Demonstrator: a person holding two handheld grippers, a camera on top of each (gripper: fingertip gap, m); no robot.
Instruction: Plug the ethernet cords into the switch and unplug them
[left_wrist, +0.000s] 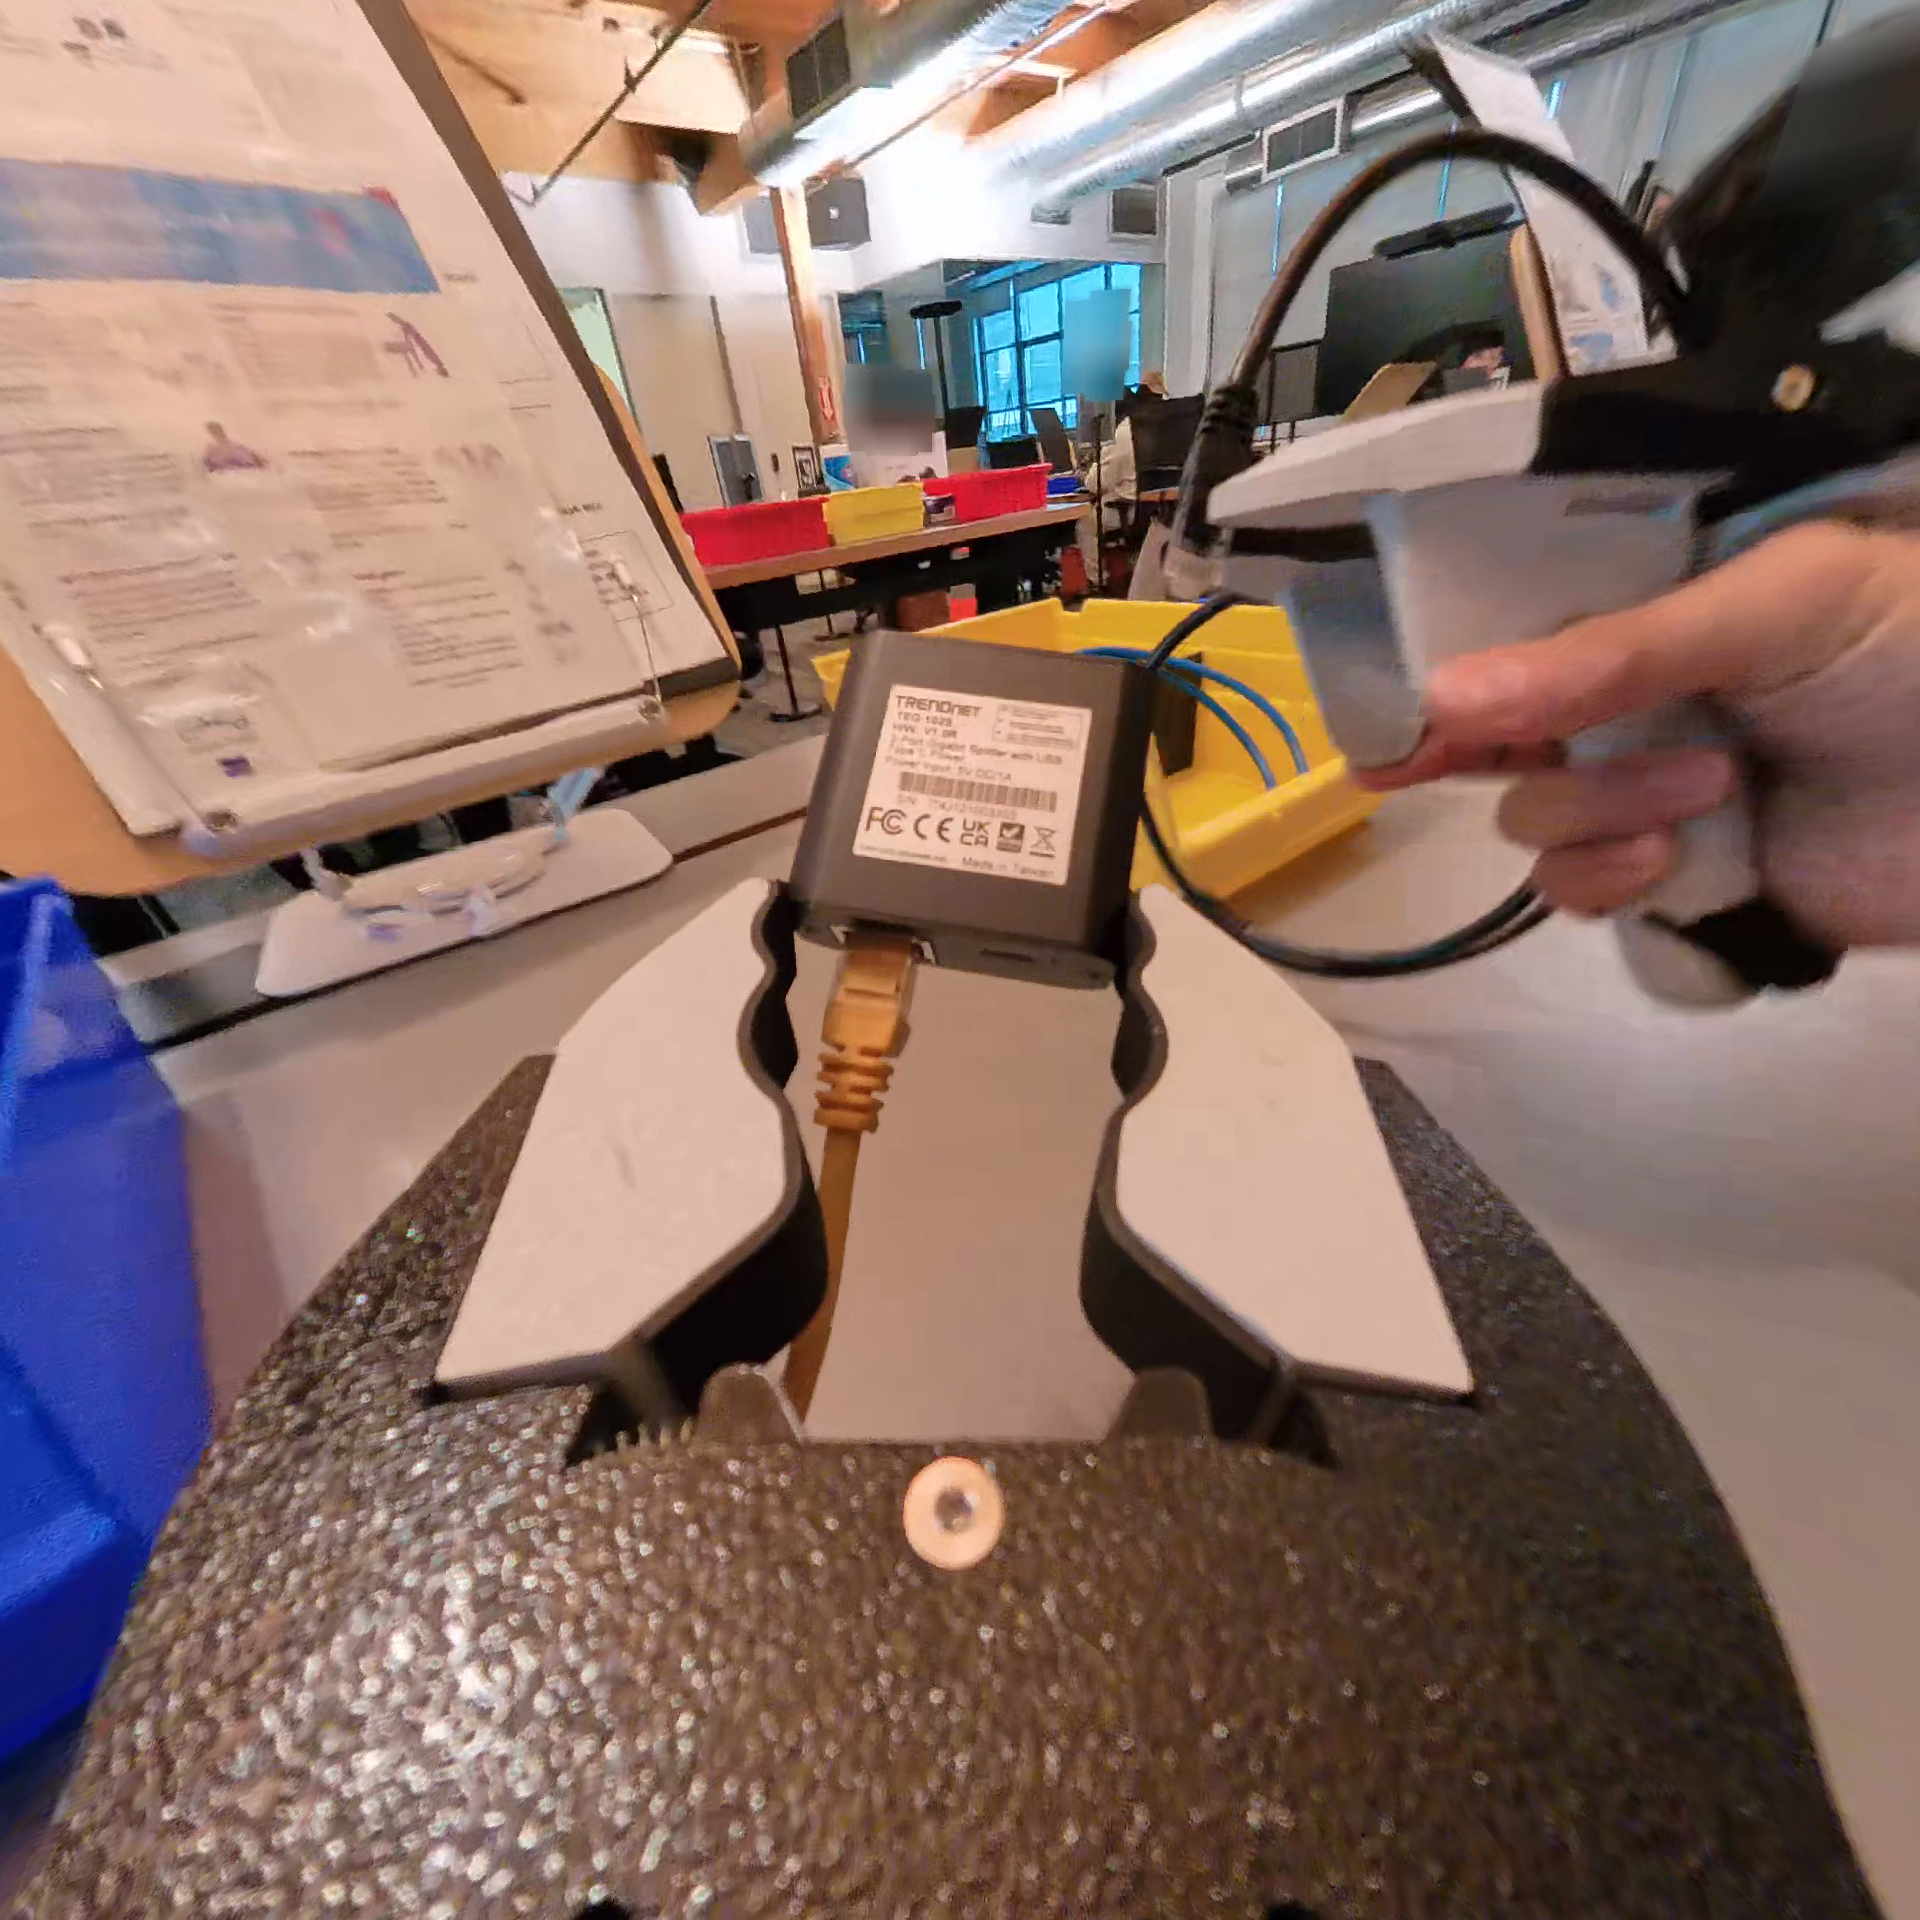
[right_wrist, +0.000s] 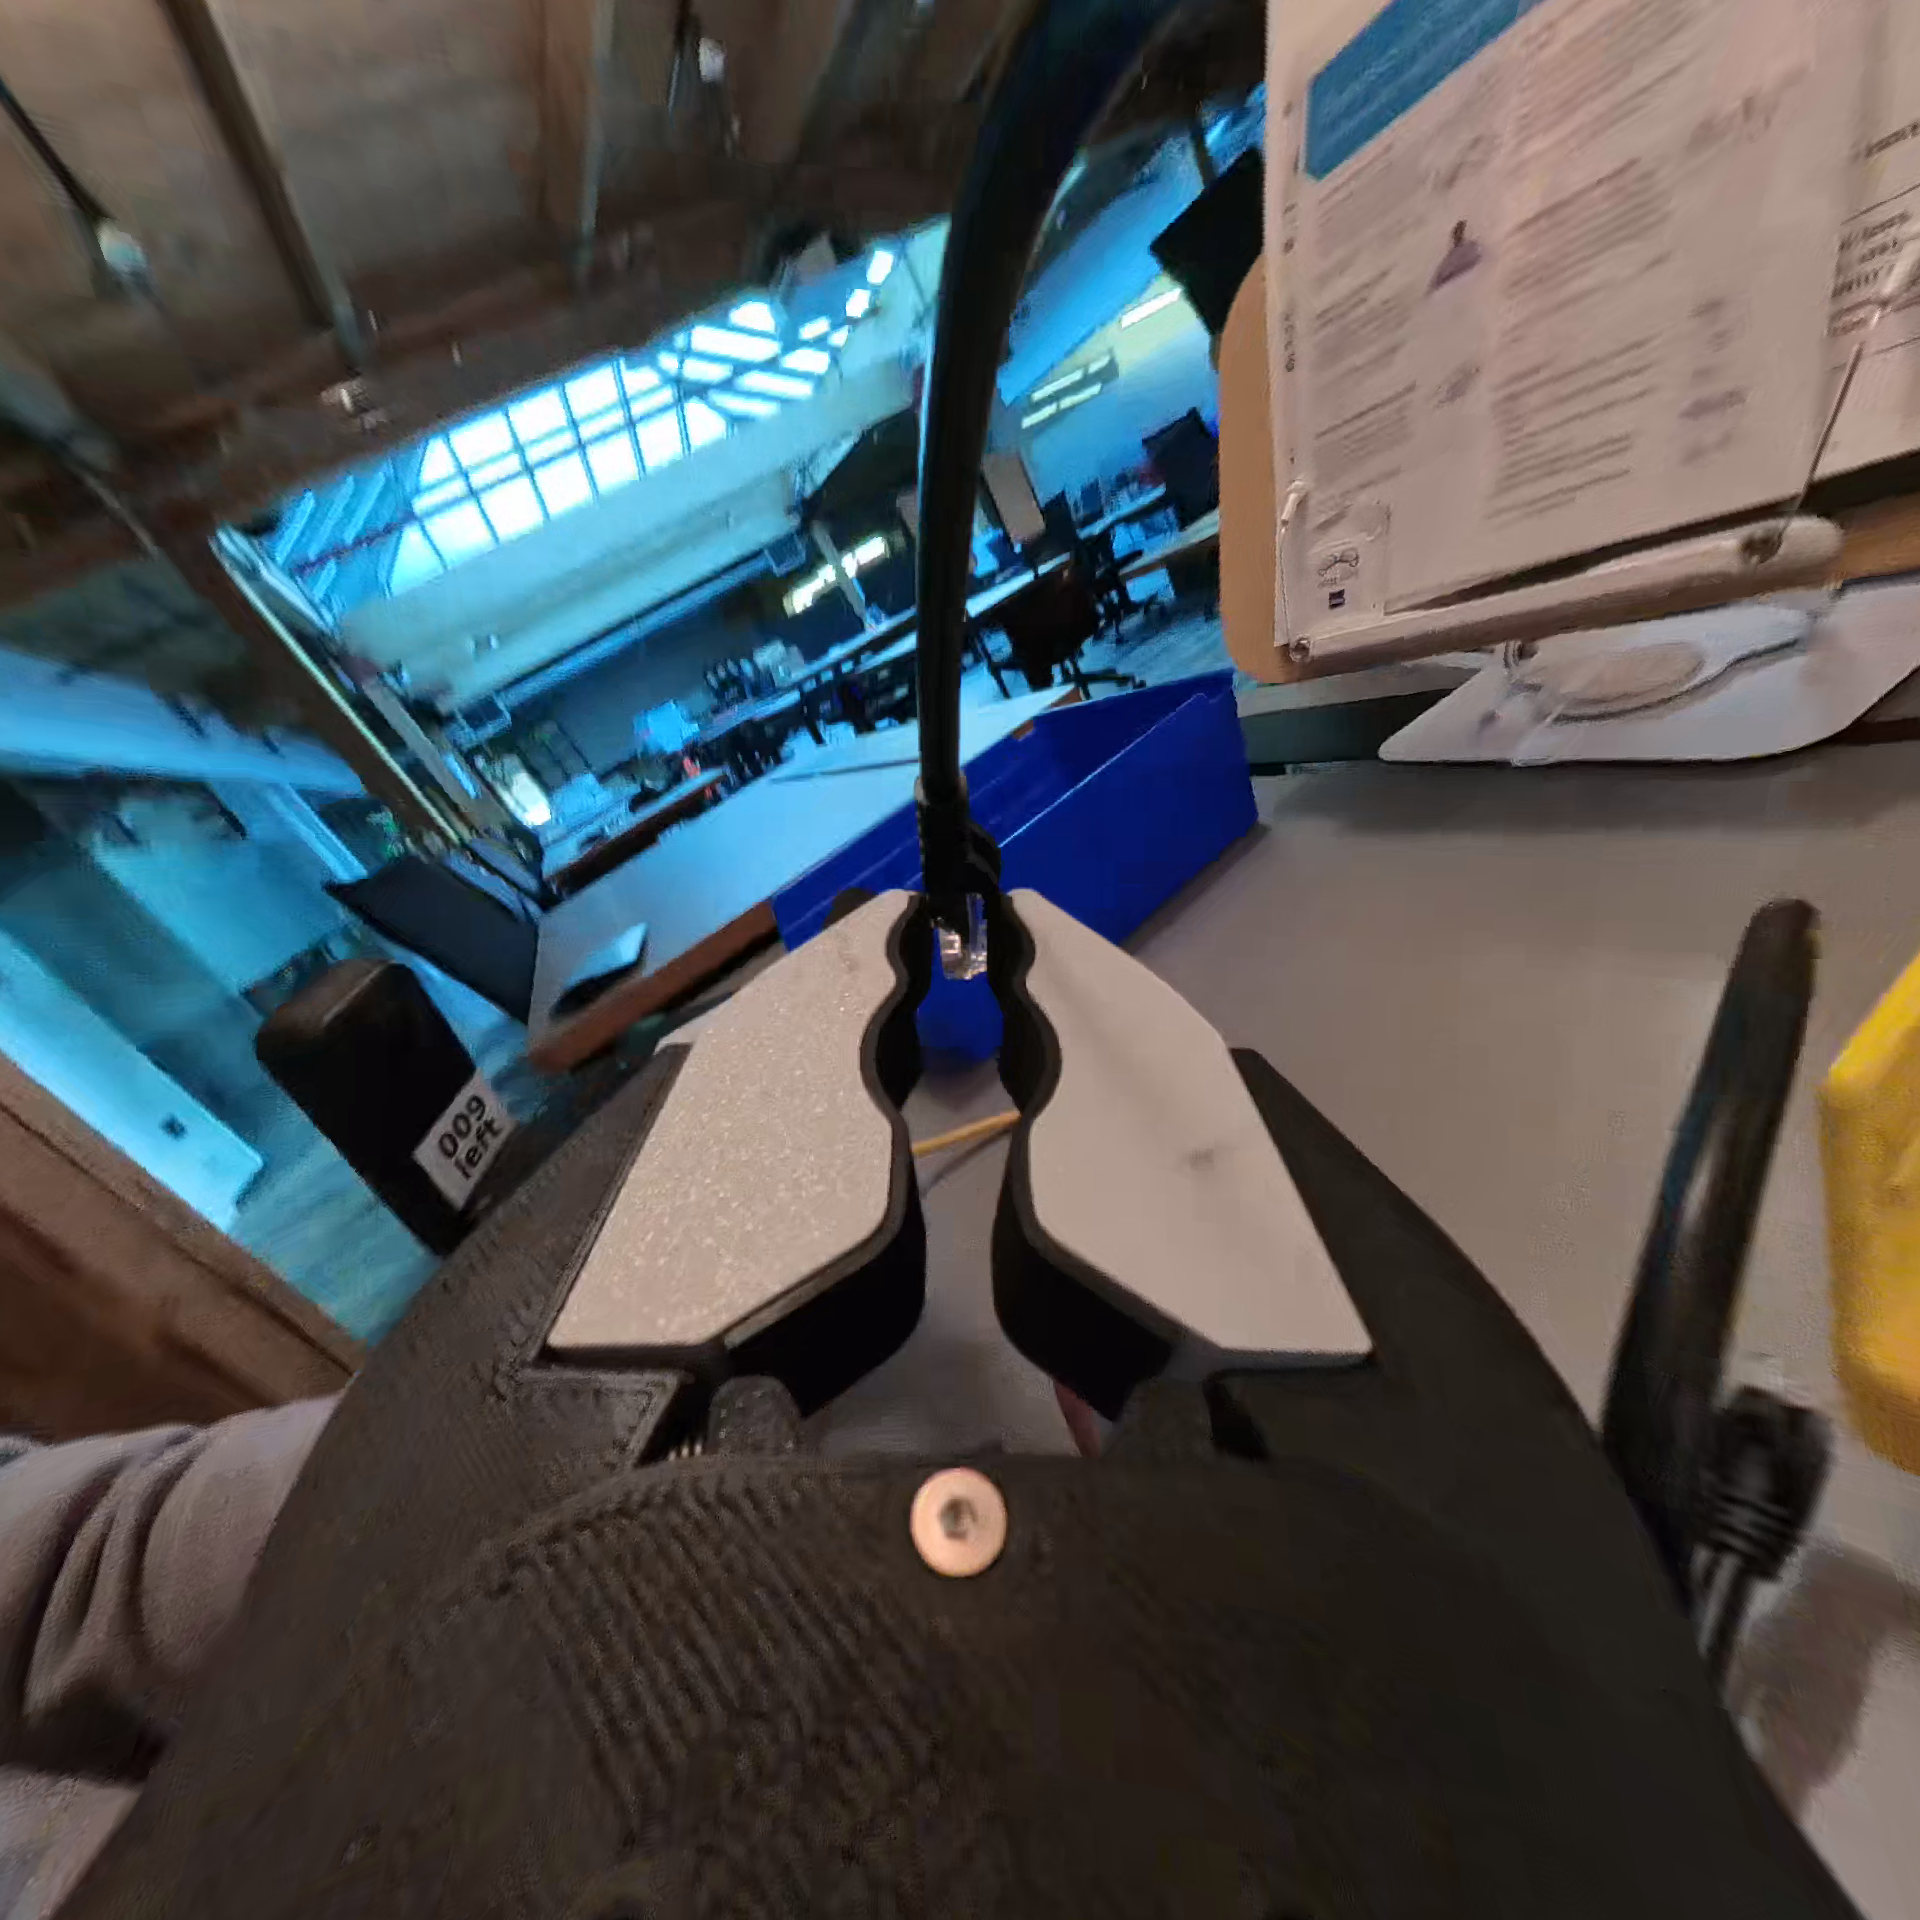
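1. Grey worktop (left_wrist: 1558, 1143) carries a yellow bin (left_wrist: 1226, 727) and a blue bin (right_wrist: 1091, 790).
2. Left gripper (left_wrist: 951, 935) fingers pinch the black switch (left_wrist: 966, 800), raised off the worktop, with the yellow cord (left_wrist: 857, 1049) plugged in.
3. Right gripper (right_wrist: 961, 935) fingers pinch the black cord (right_wrist: 961, 520) at its clear plug.

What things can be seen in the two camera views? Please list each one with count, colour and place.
switch: one, black, held up between the left gripper's fingertips
orange cord: one, plugged into the switch
black cord: one, its plug in the right gripper
yellow bin: one, behind the switch, blue cables inside
blue bin: one, on the grey table
document stand: one, printed pages, at the table's back
left gripper: grey and black
right gripper: grey and black
hand: one, on the right gripper's handle
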